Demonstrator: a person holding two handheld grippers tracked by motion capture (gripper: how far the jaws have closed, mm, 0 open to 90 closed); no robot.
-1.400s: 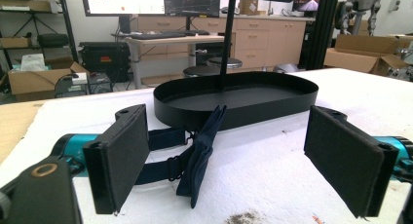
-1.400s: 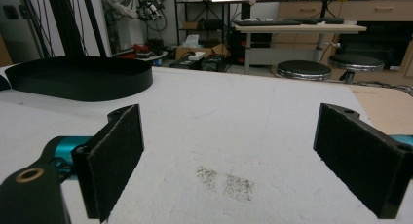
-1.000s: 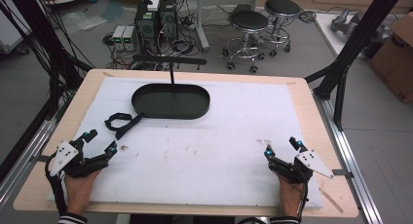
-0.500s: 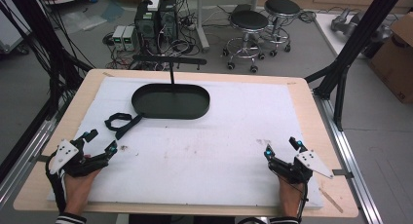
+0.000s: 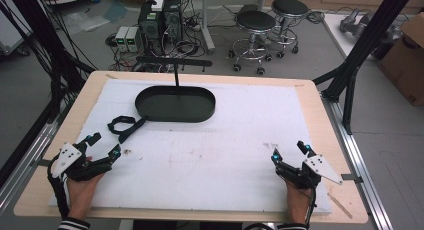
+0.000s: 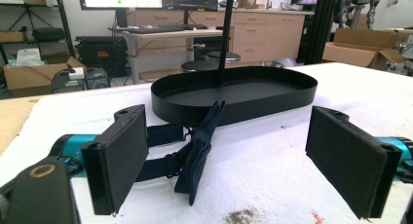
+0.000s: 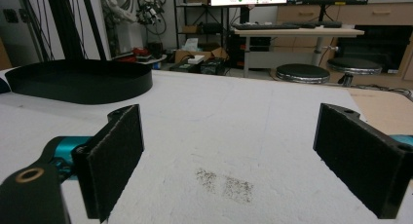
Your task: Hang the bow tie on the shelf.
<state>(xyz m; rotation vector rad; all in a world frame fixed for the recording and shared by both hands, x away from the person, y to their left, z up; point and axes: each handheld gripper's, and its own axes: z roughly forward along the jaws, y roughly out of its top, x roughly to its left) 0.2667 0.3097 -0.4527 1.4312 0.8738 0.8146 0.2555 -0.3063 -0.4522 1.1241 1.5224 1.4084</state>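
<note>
Dark bow tie (image 5: 125,126) lies flat on white table cover (image 5: 225,160), just beside the near-left end of the black oval tray (image 5: 175,104), its tip touching the tray wall. Left gripper (image 5: 102,146) sits near the bow tie on the side away from the tray, jaws spread, holding nothing. Right gripper (image 5: 290,151) rests well apart from the tray, jaws spread, empty.

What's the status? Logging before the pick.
Left gripper open, aimed at the dark navy fabric bow tie, apart from it. Right gripper open, idle. Bow tie lies beside the black oval metal tray. Path clear.
</note>
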